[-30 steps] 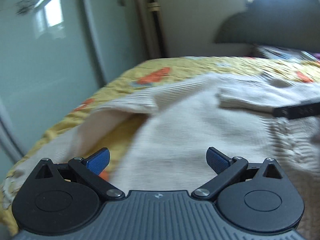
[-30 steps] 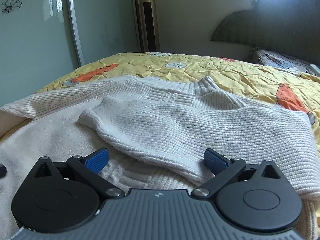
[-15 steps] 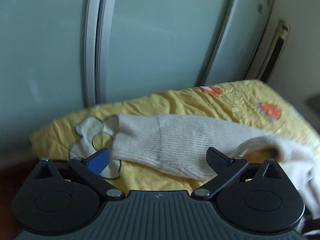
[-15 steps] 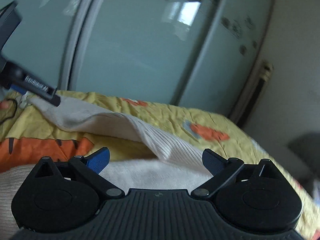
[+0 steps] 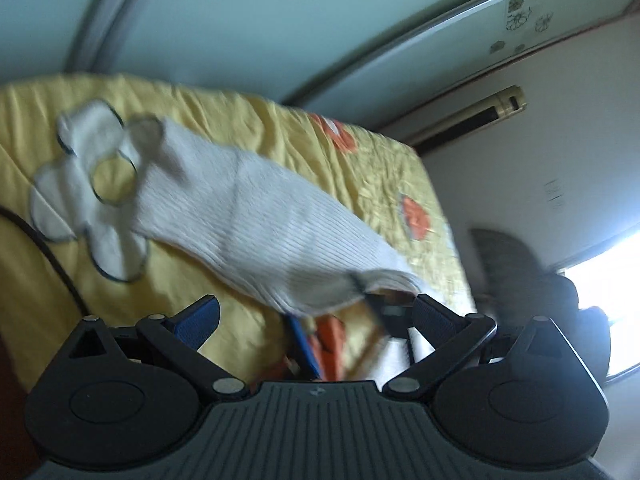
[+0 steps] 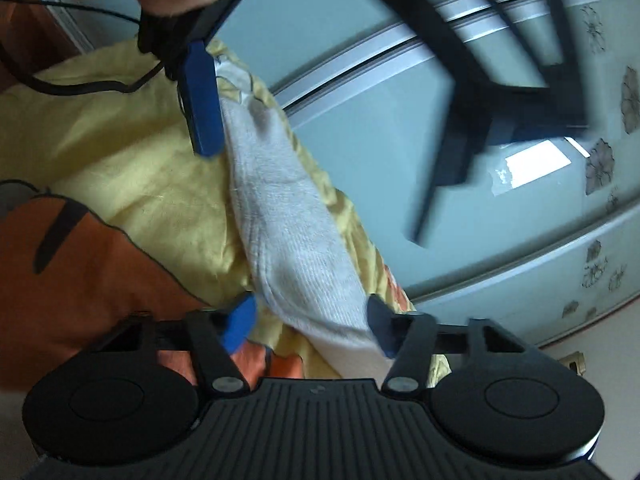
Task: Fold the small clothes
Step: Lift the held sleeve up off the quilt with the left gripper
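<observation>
A: Ribbed white sleeve [image 6: 288,216] lies stretched along the bed's [image 5: 24,184] yellow edge. Right tongs [image 6: 312,322] closing, sleeve between them, not yet pinched.

B: Left tongs [image 5: 316,316] open, empty. Step: taking the sleeve; next, fold it inward.

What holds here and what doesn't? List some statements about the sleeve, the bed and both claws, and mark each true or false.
1. The sleeve lies on a yellow bedspread. True.
2. The left claw is clamped on the sleeve. False: its jaws stand wide apart, gripping nothing.
3. The sleeve runs between the jaws of the right claw. True; those jaws are closing.
4. The sleeve is dark blue. False: it is a white ribbed knit.
5. The glass doors behind the bed carry flower decals. True.
</observation>
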